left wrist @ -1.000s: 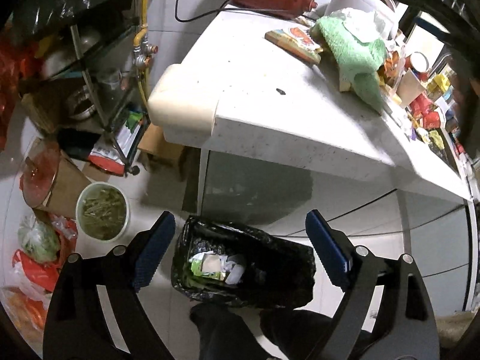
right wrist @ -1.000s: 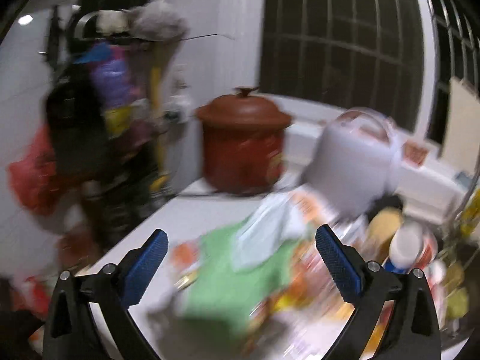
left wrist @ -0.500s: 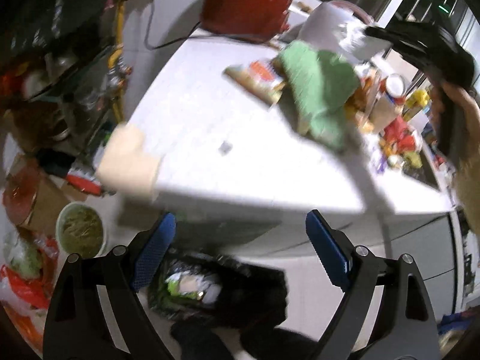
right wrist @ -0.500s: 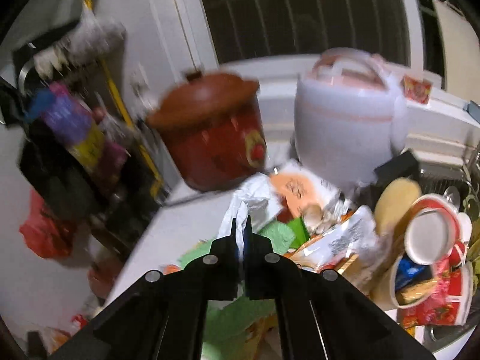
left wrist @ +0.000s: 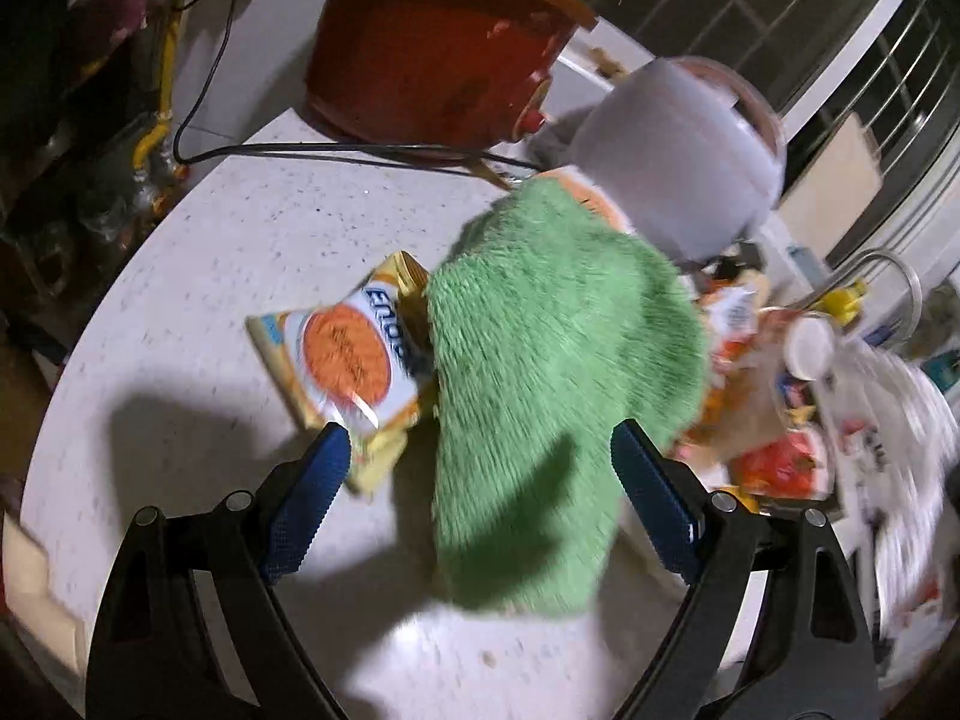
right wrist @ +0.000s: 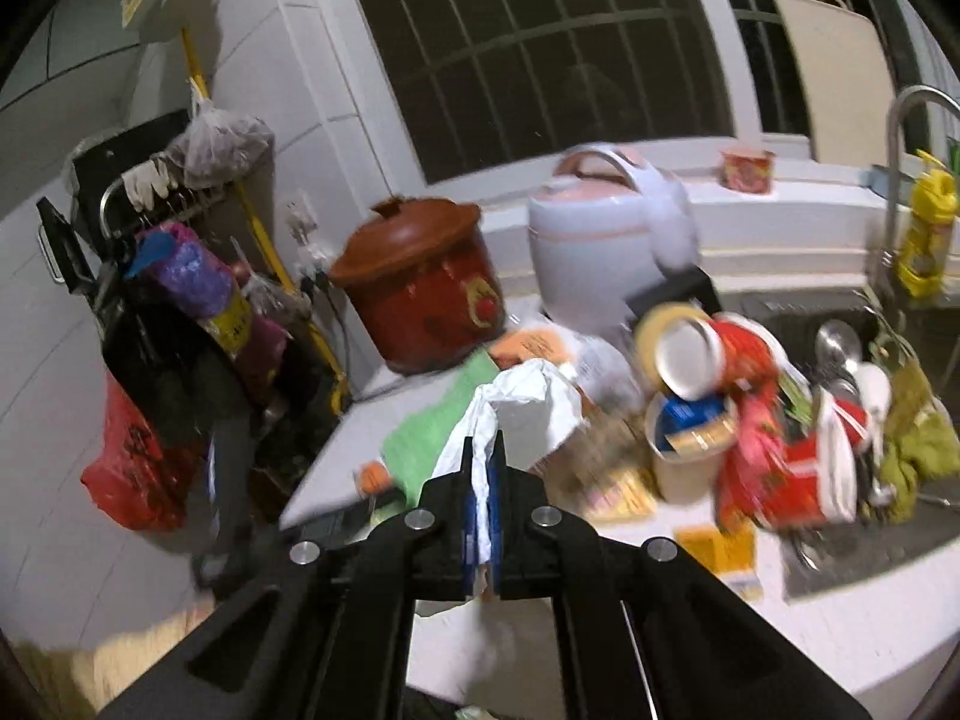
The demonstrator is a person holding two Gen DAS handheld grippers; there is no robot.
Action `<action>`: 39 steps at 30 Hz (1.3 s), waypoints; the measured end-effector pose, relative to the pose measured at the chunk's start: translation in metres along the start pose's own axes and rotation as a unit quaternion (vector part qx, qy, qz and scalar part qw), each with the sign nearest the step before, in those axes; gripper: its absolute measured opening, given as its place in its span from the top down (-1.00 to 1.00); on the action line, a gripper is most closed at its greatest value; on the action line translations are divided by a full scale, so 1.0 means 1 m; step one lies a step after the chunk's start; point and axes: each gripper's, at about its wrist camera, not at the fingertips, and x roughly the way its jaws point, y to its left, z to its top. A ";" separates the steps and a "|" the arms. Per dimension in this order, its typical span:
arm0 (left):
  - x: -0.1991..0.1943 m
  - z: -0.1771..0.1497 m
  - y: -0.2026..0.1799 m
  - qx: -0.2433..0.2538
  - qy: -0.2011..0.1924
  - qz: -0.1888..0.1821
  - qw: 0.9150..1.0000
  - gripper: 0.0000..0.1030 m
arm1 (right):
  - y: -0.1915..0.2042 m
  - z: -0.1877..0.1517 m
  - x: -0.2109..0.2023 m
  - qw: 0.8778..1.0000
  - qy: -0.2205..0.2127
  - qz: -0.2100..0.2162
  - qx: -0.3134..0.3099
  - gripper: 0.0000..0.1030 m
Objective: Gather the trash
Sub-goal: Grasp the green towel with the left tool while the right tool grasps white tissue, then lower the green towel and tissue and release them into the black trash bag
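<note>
My right gripper [right wrist: 483, 450] is shut on a crumpled white paper [right wrist: 528, 402], which sticks up between the blue pads above the counter. My left gripper [left wrist: 480, 450] hangs open over the white counter [left wrist: 240, 252]. An orange and yellow snack packet [left wrist: 348, 360] lies by its left fingertip. A fluffy green cloth [left wrist: 558, 384] fills the space between the fingers and covers the packet's right edge. More wrappers and cups [right wrist: 720, 408] are piled beside the sink. The trash bin is out of view.
A red clay pot [left wrist: 438, 42] with its black cord [left wrist: 252, 147] and a white rice cooker [right wrist: 606, 240] stand at the back of the counter. A sink [right wrist: 840, 336] with dishes lies at the right. A cluttered rack [right wrist: 174, 300] stands left of the counter.
My left gripper has swung up from the black-lined bin on the floor to above the counter. My right gripper has shut on the white paper and lifted it away from the pile.
</note>
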 end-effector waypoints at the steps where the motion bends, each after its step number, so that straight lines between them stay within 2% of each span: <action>1: 0.004 0.002 -0.002 0.004 0.001 -0.005 1.000 -0.50 | -0.005 -0.005 -0.001 1.000 0.006 -0.003 0.003 0.93; 2: 0.007 0.001 -0.003 0.010 0.000 -0.014 1.000 -0.36 | -0.009 -0.010 -0.002 1.000 0.012 -0.008 0.007 0.93; 3: 0.010 0.001 -0.004 0.016 0.004 -0.020 1.000 0.07 | -0.015 -0.014 -0.002 1.000 0.017 -0.011 0.013 0.93; 4: 0.011 0.000 -0.005 0.018 0.009 -0.030 0.999 0.31 | -0.018 -0.018 -0.003 1.000 0.020 -0.012 0.019 0.93; 5: 0.013 -0.001 -0.005 0.015 0.013 -0.040 0.999 0.32 | -0.023 -0.021 -0.003 0.999 0.023 -0.014 0.026 0.93; 9: 0.003 0.005 -0.004 0.001 -0.001 -0.066 0.998 0.86 | -0.029 -0.030 -0.006 0.999 0.022 -0.012 0.038 0.93; 16: -0.054 0.036 -0.022 0.023 -0.061 -0.139 0.988 0.86 | -0.023 -0.030 0.000 0.999 0.023 0.007 0.037 0.93; 22: -0.123 0.064 -0.037 0.050 -0.132 -0.184 0.973 0.86 | -0.008 -0.025 0.001 0.999 0.013 0.024 0.024 0.93; 24: -0.153 0.069 -0.039 0.063 -0.159 -0.198 0.965 0.86 | -0.001 -0.022 -0.001 1.000 0.007 0.025 0.016 0.93; 28: -0.215 0.062 -0.043 0.115 -0.199 -0.216 0.949 0.86 | 0.011 -0.016 -0.007 0.999 -0.003 0.040 0.003 0.93; 32: -0.261 0.034 -0.036 0.170 -0.207 -0.216 0.939 0.86 | 0.029 -0.014 -0.015 0.996 -0.013 0.078 -0.028 0.93; 34: -0.280 0.014 -0.027 0.190 -0.198 -0.210 0.939 0.86 | 0.041 -0.016 -0.020 0.992 -0.012 0.114 -0.045 0.93; 36: -0.287 -0.002 -0.016 0.191 -0.182 -0.199 0.944 0.86 | 0.053 -0.020 -0.022 0.987 -0.003 0.149 -0.062 0.93; 39: -0.286 -0.033 0.010 0.164 -0.130 -0.184 0.960 0.86 | 0.068 -0.031 -0.019 0.980 0.026 0.181 -0.083 0.93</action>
